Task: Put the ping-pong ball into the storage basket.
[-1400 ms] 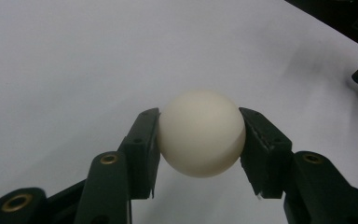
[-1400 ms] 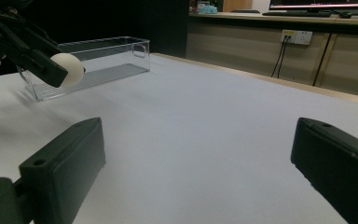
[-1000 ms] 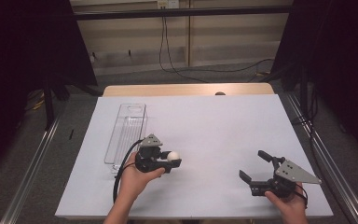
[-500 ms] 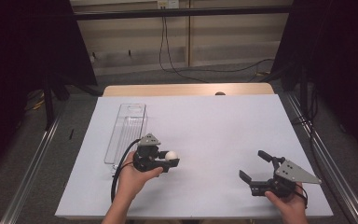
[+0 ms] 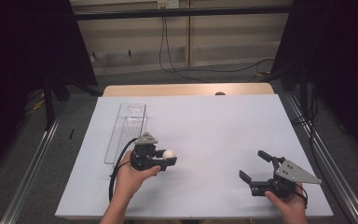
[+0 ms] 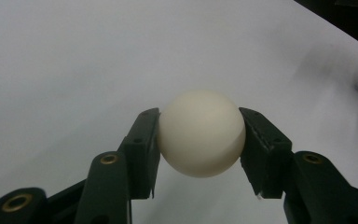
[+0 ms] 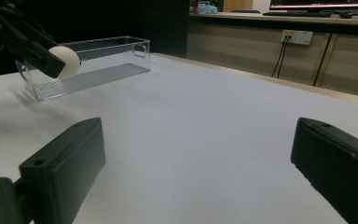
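A cream-white ball (image 6: 201, 133) sits between the two black jaws of my left gripper (image 6: 200, 140), whose pads press on both its sides. In the high view that gripper (image 5: 168, 157) hovers just above the white table sheet, right of the clear box's near end, with the ball (image 5: 168, 154) at its tip. The right gripper view shows the ball (image 7: 65, 61) far off at upper left, held in front of the box. My right gripper (image 5: 255, 167) rests low at the front right of the table, jaws wide apart and nothing between them (image 7: 196, 154).
A long clear plastic box (image 5: 127, 130) lies on the left half of the white sheet (image 5: 214, 126), running front to back; it also appears as a clear box (image 7: 93, 63) in the right gripper view. A wooden table edge (image 5: 186, 89) lies at the back, metal rails on both sides.
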Tool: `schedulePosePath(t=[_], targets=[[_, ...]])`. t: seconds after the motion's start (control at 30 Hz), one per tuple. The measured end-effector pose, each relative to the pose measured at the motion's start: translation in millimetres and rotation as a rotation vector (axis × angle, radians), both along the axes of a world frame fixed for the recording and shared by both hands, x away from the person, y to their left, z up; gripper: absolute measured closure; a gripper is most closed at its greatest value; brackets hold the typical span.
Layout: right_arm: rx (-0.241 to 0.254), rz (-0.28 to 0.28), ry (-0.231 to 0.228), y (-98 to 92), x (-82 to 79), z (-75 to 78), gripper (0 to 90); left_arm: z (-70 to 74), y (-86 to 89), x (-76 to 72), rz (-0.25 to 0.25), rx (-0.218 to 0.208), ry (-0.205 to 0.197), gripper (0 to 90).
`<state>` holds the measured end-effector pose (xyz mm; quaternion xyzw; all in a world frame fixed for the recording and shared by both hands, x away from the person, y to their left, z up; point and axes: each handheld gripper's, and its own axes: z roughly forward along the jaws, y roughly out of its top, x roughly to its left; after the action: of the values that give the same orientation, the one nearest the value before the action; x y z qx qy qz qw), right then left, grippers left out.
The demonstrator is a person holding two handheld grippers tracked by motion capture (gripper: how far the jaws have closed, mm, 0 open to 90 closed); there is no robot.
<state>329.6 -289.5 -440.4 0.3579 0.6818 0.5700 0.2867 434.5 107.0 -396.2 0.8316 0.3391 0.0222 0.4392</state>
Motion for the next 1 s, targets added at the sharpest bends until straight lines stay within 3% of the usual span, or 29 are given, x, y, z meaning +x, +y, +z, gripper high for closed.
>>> schedulePosePath(t=[1.0], targets=[[0.003,-0.001,0.001,0.5,0.0,0.1,2.3,5.9,12.5,2.9,0.024,-0.015,0.003,51.1]])
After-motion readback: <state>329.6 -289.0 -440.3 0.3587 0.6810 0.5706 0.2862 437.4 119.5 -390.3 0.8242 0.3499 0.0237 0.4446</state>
